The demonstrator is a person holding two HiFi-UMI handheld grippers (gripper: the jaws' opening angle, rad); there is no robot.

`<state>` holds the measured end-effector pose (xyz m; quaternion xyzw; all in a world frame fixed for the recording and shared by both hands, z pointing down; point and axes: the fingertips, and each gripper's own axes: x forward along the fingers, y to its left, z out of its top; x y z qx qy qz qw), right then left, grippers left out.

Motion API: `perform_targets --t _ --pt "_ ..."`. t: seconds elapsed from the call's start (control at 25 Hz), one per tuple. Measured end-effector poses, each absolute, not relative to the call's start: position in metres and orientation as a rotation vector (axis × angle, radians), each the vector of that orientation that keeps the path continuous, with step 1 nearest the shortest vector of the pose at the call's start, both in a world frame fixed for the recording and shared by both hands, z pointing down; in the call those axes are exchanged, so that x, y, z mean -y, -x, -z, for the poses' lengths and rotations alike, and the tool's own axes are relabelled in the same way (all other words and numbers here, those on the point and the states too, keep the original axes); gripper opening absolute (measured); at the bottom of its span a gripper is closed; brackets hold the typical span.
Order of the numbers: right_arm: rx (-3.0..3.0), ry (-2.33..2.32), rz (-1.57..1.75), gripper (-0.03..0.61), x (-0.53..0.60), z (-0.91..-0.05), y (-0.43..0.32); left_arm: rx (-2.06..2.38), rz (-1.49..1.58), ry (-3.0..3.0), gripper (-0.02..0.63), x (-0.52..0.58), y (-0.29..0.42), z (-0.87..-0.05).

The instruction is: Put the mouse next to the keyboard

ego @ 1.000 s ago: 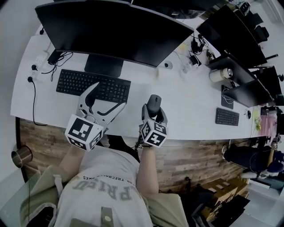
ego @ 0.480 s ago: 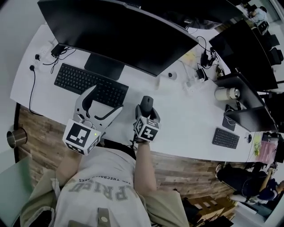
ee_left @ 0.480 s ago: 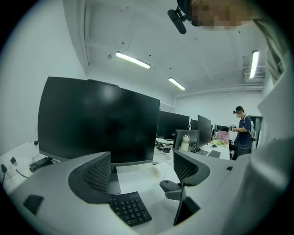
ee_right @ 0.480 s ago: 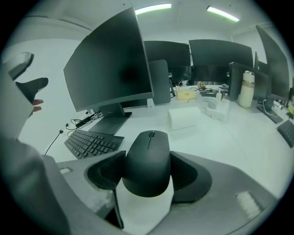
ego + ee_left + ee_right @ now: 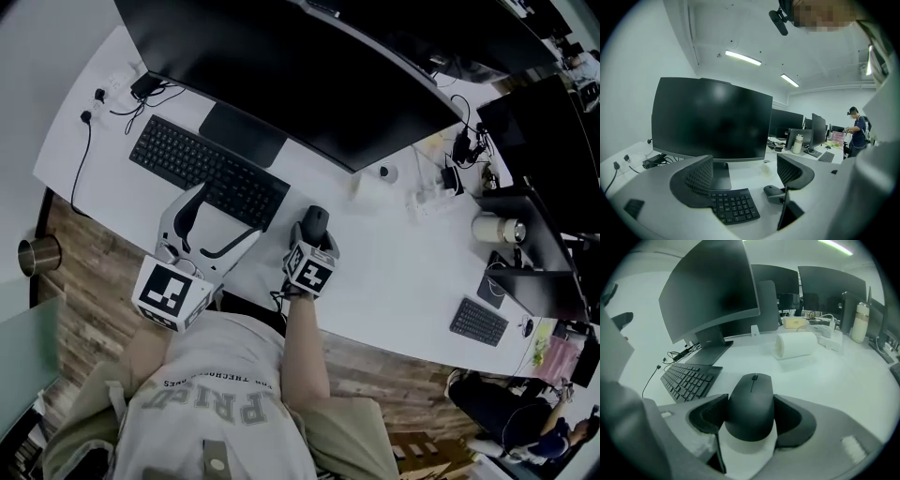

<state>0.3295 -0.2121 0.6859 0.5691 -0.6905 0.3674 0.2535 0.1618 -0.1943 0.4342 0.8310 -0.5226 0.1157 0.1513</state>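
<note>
One mouse [image 5: 751, 397] in right gripper [image 5: 750, 409]; one keyboard [image 5: 208, 171] near; seemingly another afar.

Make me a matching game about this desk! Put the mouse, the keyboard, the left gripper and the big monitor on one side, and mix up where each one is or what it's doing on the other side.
Things:
1. mouse
2. keyboard
3. left gripper
4. monitor

Places or states:
A. jaws apart, nothing between them
B. dark screen, standing at the back of the desk
C. clamped between the jaws of the right gripper
D. lying flat in front of the monitor's stand

Pairs: 1-C, 2-D, 3-A, 4-B
</note>
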Motion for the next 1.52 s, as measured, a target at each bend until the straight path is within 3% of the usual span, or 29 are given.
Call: perform_targets --t 0.6,1.28,1.4,1.52 --pt "1.908 -1.653 -0.988 0.322 0.214 -0.674 -0.331 1.466 -0.359 -2.363 0.408 0.188 -0.151 -0.448" --pt "2.387 -2.129 -0.218 0.318 0.153 -0.405 -0.324 1.233 -0.184 -2.658 0.407 0.188 -0.126 -0.389" --pt "2.325 -2.173 -0.117 0.299 0.135 -0.381 -0.315 1.196 -0.143 -2.721 0.357 0.182 -0.124 -0.375" --pt "2.263 -2.231 -0.065 0.191 0.121 -0.366 -0.307 1.160 -0.127 -2.761 0.297 0.178 -0.121 -0.366"
